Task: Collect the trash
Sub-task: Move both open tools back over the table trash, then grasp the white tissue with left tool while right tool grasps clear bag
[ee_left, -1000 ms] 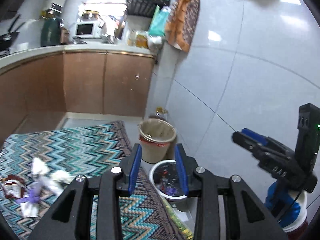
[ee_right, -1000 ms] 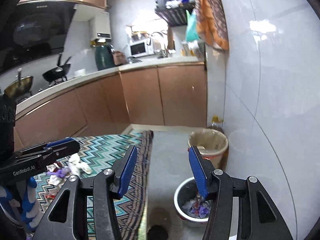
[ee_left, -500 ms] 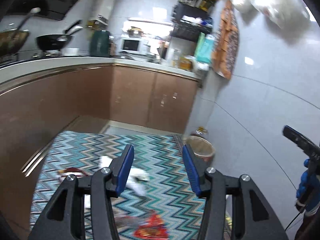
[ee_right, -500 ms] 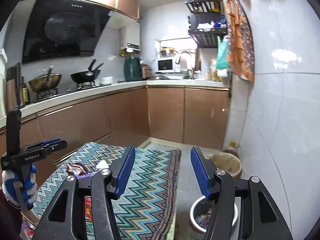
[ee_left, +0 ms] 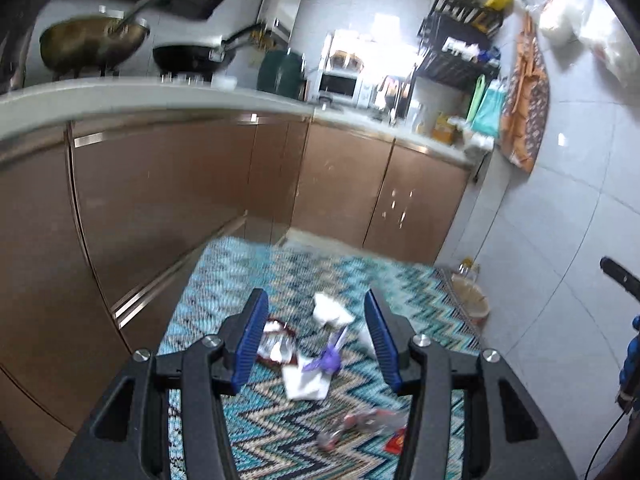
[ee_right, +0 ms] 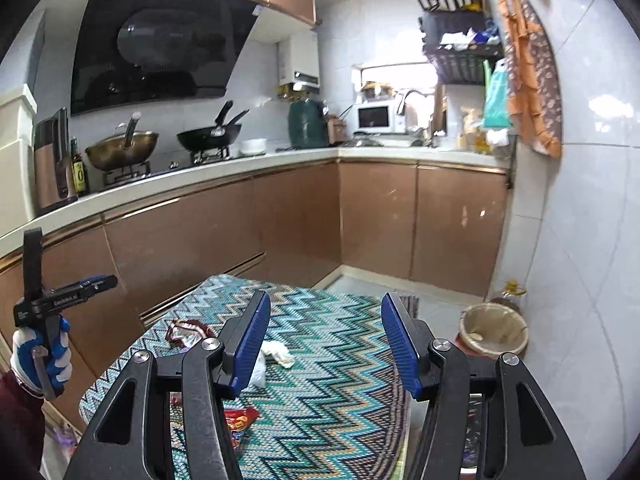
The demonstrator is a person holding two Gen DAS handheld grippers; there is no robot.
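Observation:
Trash lies on a zigzag rug (ee_left: 280, 432): white crumpled tissues (ee_left: 330, 312), a purple scrap (ee_left: 326, 362) on a white paper (ee_left: 304, 384), a dark red foil wrapper (ee_left: 276, 346) and a red wrapper (ee_left: 396, 442). My left gripper (ee_left: 316, 336) is open and empty, above the pile. My right gripper (ee_right: 326, 344) is open and empty over the rug (ee_right: 328, 392); tissues (ee_right: 276, 352), the foil wrapper (ee_right: 186, 330) and a red wrapper (ee_right: 240, 418) lie to its left. A lined tan bin (ee_right: 494, 330) stands by the wall, also in the left wrist view (ee_left: 470, 296).
Brown cabinets (ee_right: 376, 220) run along the left and far side under a white counter with pans (ee_right: 208, 136). A tiled wall (ee_right: 580, 240) is on the right. A white bowl-like bin (ee_right: 472, 440) shows at the rug's right edge. The left gripper (ee_right: 60, 300) appears in the right wrist view.
Both views have swung away from the bins toward the rug. The left gripper has moved over the trash pile and opened wider. The right gripper has stayed open.

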